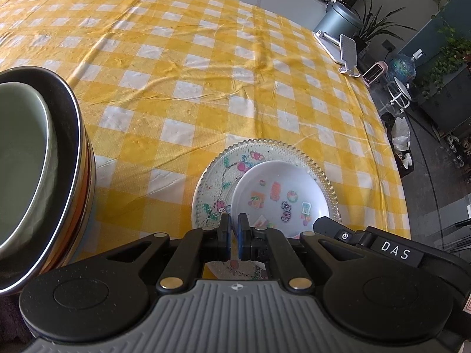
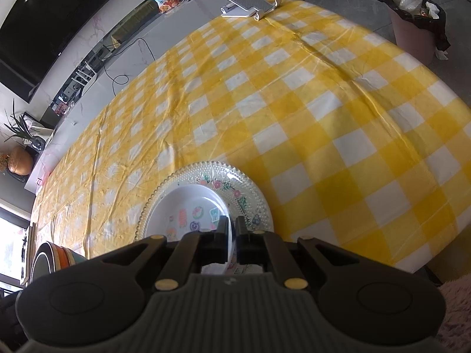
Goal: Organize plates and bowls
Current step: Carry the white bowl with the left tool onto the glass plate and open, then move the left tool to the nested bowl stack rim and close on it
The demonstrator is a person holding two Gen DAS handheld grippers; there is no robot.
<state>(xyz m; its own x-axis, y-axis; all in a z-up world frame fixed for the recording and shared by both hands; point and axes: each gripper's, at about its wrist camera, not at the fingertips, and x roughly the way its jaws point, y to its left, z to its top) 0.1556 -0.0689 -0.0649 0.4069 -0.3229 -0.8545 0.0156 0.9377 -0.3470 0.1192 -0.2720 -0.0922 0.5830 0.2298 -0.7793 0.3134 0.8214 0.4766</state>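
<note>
A white plate with cartoon stickers point(image 1: 279, 197) sits on a larger clear beaded plate with flower prints point(image 1: 217, 182) on the yellow checked tablecloth. My left gripper point(image 1: 234, 220) is shut, empty, over the near-left rim of the plates. My right gripper point(image 2: 231, 223) is shut on the white plate's point(image 2: 188, 206) right rim, over the beaded plate point(image 2: 250, 194); it shows as a black body in the left wrist view point(image 1: 338, 229). A green bowl point(image 1: 17, 158) nests in a dark steel-rimmed bowl point(image 1: 73, 153) at left; this stack also shows in the right wrist view point(image 2: 56, 256).
A phone stand point(image 1: 344, 50) sits at the table's far right corner, also in the right wrist view point(image 2: 247, 0). The table edge point(image 2: 426, 253) drops off at right. A pink bin point(image 2: 415, 23) stands on the floor beyond.
</note>
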